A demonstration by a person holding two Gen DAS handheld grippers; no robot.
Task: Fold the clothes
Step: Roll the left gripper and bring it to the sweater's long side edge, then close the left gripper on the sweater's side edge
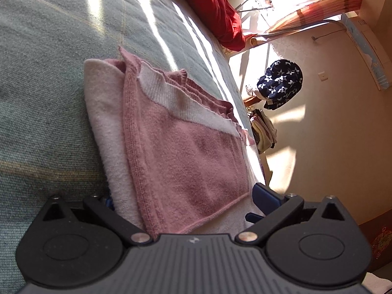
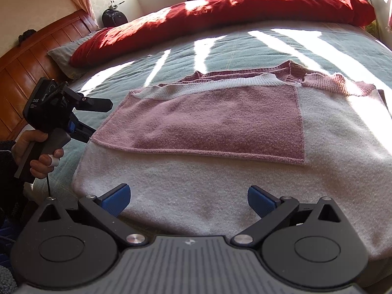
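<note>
We hold right gripper (image 2: 187, 199) spread over sweater (image 2: 220, 127); left gripper (image 2: 94, 120) spread at edge; uneven pinch risks skewed fold.

Ahead of our right gripper (image 2: 187, 199), whose blue fingers stand wide apart, the sweater (image 2: 220, 132) lies low and flat, so we find open passage above it all the way across. Beyond it a strip of bare green bedspread (image 2: 235, 44) runs free until the red duvet (image 2: 220, 7) rises as a long barrier. To our left the left gripper (image 2: 95, 120), held in a hand (image 2: 31, 152), blocks the sweater's near-left edge, with the wooden headboard (image 2: 29, 56) behind it. From our left gripper, the bedspread (image 1: 49, 49) to the left of the sweater (image 1: 176, 152) is bare.
</note>
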